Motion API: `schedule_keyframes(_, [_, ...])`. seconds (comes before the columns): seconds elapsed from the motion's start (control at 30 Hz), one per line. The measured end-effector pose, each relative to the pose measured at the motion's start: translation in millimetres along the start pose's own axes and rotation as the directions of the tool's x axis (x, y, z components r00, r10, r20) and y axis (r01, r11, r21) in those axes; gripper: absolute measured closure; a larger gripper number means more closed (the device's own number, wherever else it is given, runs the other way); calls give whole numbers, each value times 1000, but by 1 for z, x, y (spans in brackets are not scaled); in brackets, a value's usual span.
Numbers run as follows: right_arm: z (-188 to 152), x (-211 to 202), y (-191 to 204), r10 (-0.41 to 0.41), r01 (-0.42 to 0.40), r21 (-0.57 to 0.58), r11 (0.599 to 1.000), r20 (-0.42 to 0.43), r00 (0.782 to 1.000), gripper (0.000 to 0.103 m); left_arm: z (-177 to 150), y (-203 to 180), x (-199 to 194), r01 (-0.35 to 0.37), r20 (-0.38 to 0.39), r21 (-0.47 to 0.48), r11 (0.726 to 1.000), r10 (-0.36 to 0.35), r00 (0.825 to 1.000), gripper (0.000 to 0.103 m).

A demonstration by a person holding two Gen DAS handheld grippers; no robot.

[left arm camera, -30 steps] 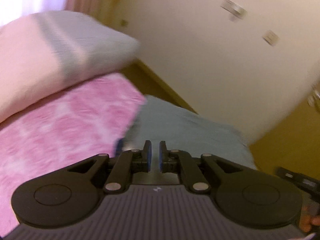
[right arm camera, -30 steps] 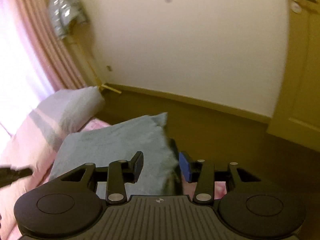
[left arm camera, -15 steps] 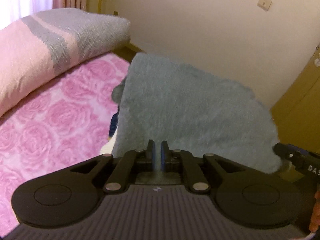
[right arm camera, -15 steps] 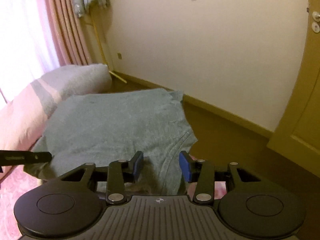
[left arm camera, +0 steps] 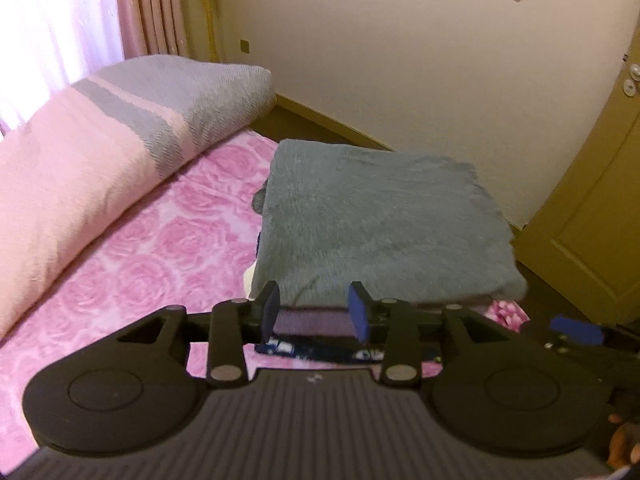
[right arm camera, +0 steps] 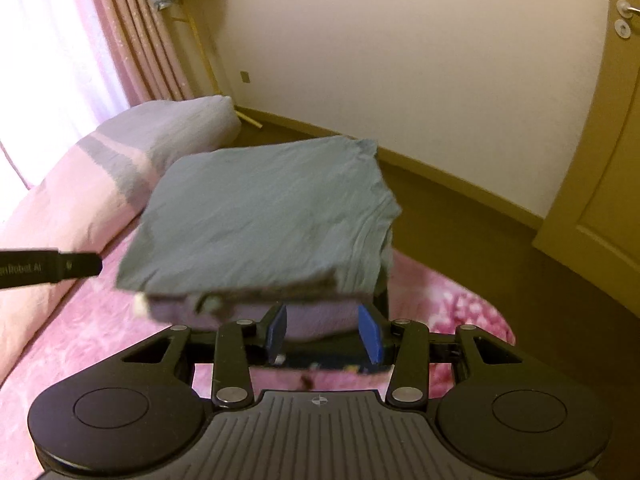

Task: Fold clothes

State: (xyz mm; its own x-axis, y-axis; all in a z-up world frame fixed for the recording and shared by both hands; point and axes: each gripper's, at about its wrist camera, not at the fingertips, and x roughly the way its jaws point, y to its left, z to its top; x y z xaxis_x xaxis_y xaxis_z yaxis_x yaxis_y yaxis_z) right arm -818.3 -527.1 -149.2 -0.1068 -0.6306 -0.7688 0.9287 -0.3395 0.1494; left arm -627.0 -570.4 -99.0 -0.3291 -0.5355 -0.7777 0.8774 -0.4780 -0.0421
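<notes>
Left gripper (left arm camera: 314,312): jaws just opened, nothing pinched. Right gripper (right arm camera: 322,334): fingers apart, apparently gripping nothing. Folded grey garment (left arm camera: 380,216) lies on pink bedspread (left arm camera: 160,240).

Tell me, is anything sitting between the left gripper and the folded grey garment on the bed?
Nothing visible. The left gripper, jaws just opened and empty, faces the grey garment directly; only bare pink bedspread and the lower clothing layers lie nearby.
</notes>
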Motion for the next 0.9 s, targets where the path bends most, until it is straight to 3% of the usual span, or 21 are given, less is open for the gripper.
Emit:
schedule_keyframes(0.13, [-6,-42,21,-17,17,-3,1000,25,1000,59,-13,-5,-43,-56,20,38,998,55,998,61])
schedule_keyframes(0.37, [-29,-108,48,-38,38,7,999,90,995,59,-42,5,-111,-69,48,54,996,66,997,56])
schedule_keyframes(0.63, [-83,-167,77,-50,42,76,996,109,993,59,-98,16,-160,-14,6,94,995,14,1000,56])
schedule_keyframes(0.9, [-138,-199,98,-78,69,105,992,83,993,59,-146,21,-177,32,-37,124,992,-28,999,56])
